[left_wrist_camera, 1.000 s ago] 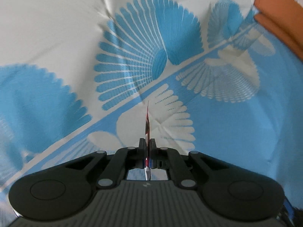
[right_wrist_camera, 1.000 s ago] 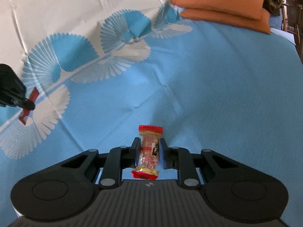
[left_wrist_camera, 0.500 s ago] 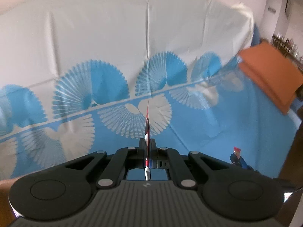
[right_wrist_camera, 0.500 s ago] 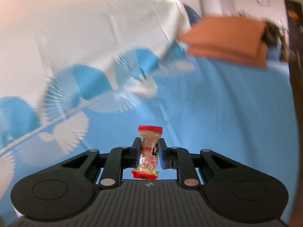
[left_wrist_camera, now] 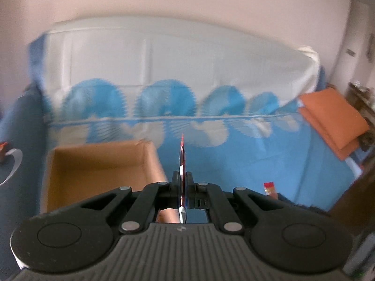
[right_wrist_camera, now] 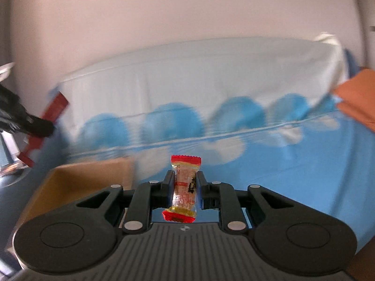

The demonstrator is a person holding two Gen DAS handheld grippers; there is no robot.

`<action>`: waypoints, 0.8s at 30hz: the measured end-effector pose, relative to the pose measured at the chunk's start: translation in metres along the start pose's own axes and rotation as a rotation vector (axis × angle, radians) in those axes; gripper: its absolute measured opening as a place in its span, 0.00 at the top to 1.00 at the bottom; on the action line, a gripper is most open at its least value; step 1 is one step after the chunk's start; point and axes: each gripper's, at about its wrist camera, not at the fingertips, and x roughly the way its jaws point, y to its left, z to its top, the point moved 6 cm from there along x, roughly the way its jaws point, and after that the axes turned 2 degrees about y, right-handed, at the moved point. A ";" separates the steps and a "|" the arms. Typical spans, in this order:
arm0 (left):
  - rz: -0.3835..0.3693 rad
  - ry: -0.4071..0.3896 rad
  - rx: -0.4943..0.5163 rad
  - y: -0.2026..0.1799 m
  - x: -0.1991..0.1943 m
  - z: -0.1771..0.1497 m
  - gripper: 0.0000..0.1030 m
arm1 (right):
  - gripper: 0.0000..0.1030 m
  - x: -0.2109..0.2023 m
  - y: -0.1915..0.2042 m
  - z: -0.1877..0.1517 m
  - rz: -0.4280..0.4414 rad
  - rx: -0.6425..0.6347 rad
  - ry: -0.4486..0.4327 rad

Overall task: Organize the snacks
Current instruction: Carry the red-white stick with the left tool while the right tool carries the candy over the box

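Though both packs weigh next to nothing, I judge them slippery and easy to crush. My left gripper (left_wrist_camera: 182, 187) is pinched tight on a flat red sachet (left_wrist_camera: 182, 161), held edge-on at its middle. My right gripper (right_wrist_camera: 186, 190) is clamped across the waist of a clear candy (right_wrist_camera: 184, 188) with red crimped ends; the waist looks the firmest place to hold. The box (left_wrist_camera: 98, 164) sits open just ahead and left of the left gripper, apparently empty. From the right gripper it lies ahead-left, with the left gripper and its sachet above that side. The cushions (left_wrist_camera: 332, 119) lie far right, well clear.
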 end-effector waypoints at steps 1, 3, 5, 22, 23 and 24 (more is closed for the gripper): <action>0.022 0.002 -0.014 0.010 -0.010 -0.010 0.97 | 0.80 -0.008 0.013 -0.002 0.034 -0.019 0.010; 0.059 0.018 -0.047 0.029 -0.026 -0.031 0.97 | 0.80 -0.024 0.039 -0.008 0.089 -0.079 0.026; 0.090 0.034 -0.073 0.046 -0.039 -0.053 0.97 | 0.80 -0.035 0.060 -0.015 0.133 -0.134 0.042; 0.159 0.017 -0.171 0.102 -0.069 -0.097 0.97 | 0.80 -0.047 0.135 -0.031 0.169 -0.351 0.098; 0.162 0.018 -0.179 0.103 -0.069 -0.097 0.97 | 0.80 -0.046 0.136 -0.032 0.167 -0.355 0.100; 0.164 0.018 -0.185 0.104 -0.068 -0.097 0.97 | 0.80 -0.045 0.137 -0.032 0.165 -0.358 0.102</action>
